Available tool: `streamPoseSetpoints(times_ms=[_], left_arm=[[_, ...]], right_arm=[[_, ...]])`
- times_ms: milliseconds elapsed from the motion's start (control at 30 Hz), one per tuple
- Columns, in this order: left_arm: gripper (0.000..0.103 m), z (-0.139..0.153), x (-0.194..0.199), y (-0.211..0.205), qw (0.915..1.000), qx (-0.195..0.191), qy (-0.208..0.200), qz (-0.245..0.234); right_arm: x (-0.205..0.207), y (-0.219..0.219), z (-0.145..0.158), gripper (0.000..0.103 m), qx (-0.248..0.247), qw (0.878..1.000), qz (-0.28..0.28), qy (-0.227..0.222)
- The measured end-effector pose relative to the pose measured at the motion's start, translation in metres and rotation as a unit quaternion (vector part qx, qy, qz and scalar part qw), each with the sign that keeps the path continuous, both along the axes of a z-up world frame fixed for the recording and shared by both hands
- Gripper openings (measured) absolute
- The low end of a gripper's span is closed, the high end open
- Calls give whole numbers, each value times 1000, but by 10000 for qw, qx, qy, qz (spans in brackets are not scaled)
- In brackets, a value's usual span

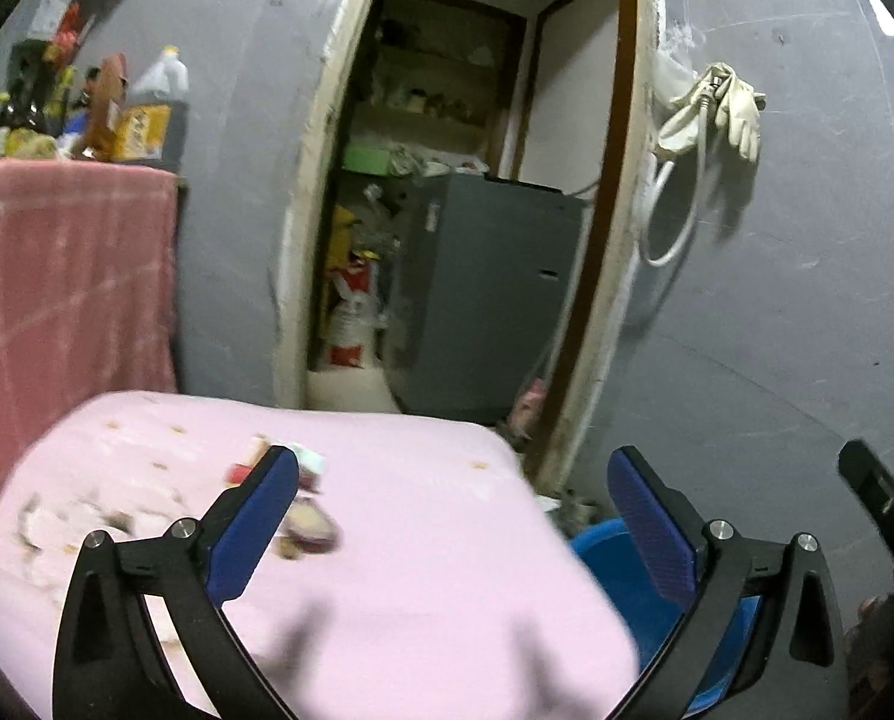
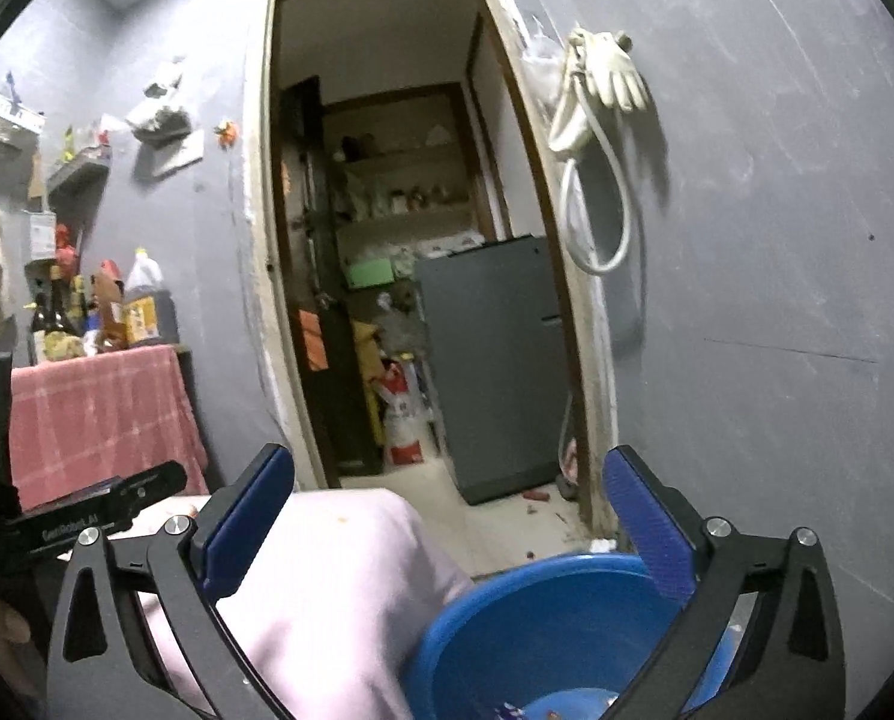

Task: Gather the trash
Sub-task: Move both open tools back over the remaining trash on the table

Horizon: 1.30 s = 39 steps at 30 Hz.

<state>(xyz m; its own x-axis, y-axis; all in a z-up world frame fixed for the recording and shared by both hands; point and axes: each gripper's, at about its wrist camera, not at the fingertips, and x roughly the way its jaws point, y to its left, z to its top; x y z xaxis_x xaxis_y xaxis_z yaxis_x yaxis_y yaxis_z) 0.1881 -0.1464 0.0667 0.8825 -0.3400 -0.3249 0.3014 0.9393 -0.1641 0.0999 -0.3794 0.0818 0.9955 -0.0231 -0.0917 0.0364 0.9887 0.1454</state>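
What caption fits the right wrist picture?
Open right gripper hovers over a blue basin beside the pink-covered table.

A: Where do we look from?
B: From each wrist, along the gripper fingers, toward the doorway (image 1: 477, 210) in the grey wall.
A: What do we share?
B: Doorway, pink tabletop (image 1: 417, 540), blue basin (image 2: 537, 630) close below.

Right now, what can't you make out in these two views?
- Trash on the pink cloth, left wrist view: motion-blurred, partly behind a claw finger.
- Blue basin contents, right wrist view: cut off by the bottom edge.
- Shelf items through the doorway: too small.
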Motion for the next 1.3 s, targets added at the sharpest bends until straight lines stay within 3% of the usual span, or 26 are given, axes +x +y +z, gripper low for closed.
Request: streamPoseSetpoints(times_ms=[333, 633, 967, 1100, 1300], left_arm=[[101, -2, -9, 64, 9980, 173, -275, 545], [101, -14, -5, 117, 9951, 302, -144, 926], [101, -33, 23, 145, 9931, 416, 298, 1052], [101, -37, 42, 149, 9932, 484, 590, 877], [101, -46, 75, 151, 9904, 480, 1143, 609]], right_arm=[[11, 35, 2, 103, 15, 9989, 390, -241], [38, 88, -3, 103, -304, 9957, 870, 28], [83, 129, -18, 103, -667, 9866, 1255, 798], [99, 136, -24, 103, -701, 9820, 1390, 1071], [148, 153, -36, 100, -655, 9618, 1802, 1955]])
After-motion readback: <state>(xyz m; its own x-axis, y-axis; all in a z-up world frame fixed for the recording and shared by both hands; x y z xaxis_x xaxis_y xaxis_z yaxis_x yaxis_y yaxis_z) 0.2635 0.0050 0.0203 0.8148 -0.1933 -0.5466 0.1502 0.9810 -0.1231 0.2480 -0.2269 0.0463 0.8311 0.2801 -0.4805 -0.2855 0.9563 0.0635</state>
